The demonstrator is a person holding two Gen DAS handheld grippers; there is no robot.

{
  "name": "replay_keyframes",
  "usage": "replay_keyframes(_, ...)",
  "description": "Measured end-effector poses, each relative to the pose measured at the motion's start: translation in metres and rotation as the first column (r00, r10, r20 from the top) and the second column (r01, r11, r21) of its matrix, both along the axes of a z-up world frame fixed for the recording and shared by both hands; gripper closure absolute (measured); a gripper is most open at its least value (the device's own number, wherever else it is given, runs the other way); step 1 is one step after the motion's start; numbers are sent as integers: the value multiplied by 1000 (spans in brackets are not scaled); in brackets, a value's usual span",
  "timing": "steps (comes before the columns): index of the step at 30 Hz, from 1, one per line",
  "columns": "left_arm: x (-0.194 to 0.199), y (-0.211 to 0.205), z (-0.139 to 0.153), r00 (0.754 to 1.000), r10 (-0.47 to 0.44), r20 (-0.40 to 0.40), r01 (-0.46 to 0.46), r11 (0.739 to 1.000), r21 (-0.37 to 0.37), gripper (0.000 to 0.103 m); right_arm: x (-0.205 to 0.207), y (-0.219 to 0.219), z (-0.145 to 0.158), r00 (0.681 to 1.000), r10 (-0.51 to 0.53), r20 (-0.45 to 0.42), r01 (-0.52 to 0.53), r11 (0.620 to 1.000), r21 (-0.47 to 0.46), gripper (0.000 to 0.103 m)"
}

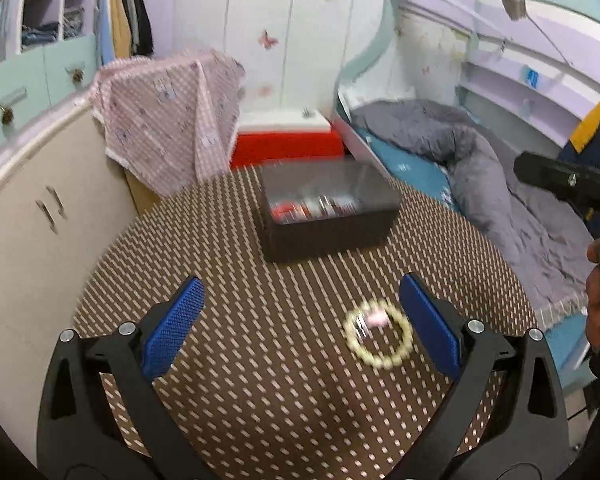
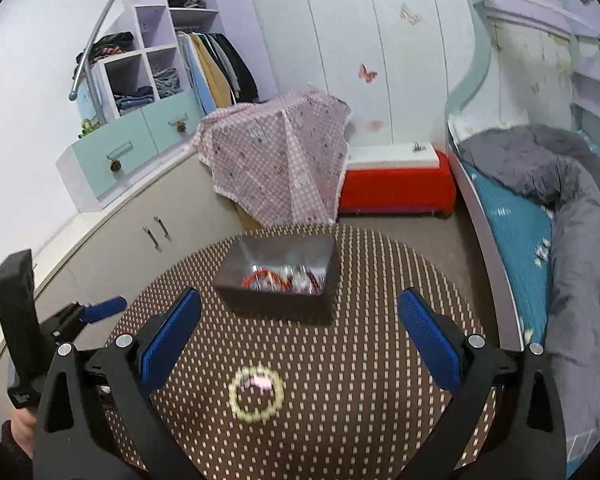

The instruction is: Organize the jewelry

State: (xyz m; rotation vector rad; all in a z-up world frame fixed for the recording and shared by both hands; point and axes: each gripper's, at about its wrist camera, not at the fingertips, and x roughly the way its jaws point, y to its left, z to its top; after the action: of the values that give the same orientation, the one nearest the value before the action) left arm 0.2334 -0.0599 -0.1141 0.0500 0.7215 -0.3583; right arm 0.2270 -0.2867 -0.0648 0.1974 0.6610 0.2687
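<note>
A pale beaded bracelet (image 1: 378, 337) with a pink charm lies on the round brown dotted table (image 1: 260, 360). It also shows in the right wrist view (image 2: 256, 394). A dark open box (image 1: 326, 210) holding red and silver jewelry stands further back on the table; it shows in the right wrist view too (image 2: 278, 276). My left gripper (image 1: 300, 324) is open and empty, with the bracelet just inside its right finger. My right gripper (image 2: 300, 340) is open and empty above the table, the bracelet lying below and between its fingers. The left gripper's blue fingertip (image 2: 104, 308) shows at the left of the right wrist view.
A cream cabinet (image 1: 32, 240) stands left of the table, with a pink checked cloth (image 1: 168, 120) draped behind. A red and white box (image 2: 396, 188) sits on the floor at the back. A bed with a grey duvet (image 2: 560, 208) runs along the right.
</note>
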Motion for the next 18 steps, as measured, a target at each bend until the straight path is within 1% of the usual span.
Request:
replay_keyframes(2,-2,-10,-16,999,-13,-38,13,1000,22,7,-2,-3,-10,1000,-8,-27,9,1000,11,8)
replay_keyframes(5,1,-22,-33,997,-16,-81,20,998,52,7,-9,-5,-26,998,-14,-62,15,1000,21,8)
replay_keyframes(11,8,-36,-62,990,12,-138,4,994,113,7,-13,-7,-47,994,-14,-109,18,999,36,8)
replay_keyframes(13,10,-39,-70,988,14,-155,5,993,120,7,-13,-6,-52,992,-11,-122,16,999,41,8)
replay_keyframes(14,11,-41,-74,985,6,-170,15,993,119,14,-13,-6,-55,992,-10,-128,16,999,43,8)
replay_keyframes(15,12,-43,-79,983,-7,-185,29,993,116,27,-12,-7,-57,991,-9,-132,15,999,45,8)
replay_keyframes(16,12,-45,-82,981,-19,-192,41,993,112,32,-12,-7,-59,990,-8,-138,15,999,47,8)
replay_keyframes(17,10,-47,-82,985,-29,-171,50,992,119,39,-11,-8,-61,990,-8,-144,15,999,50,8)
replay_keyframes(18,9,-49,-81,986,-45,-161,66,990,126,51,-10,-9,-63,989,-6,-147,14,999,52,8)
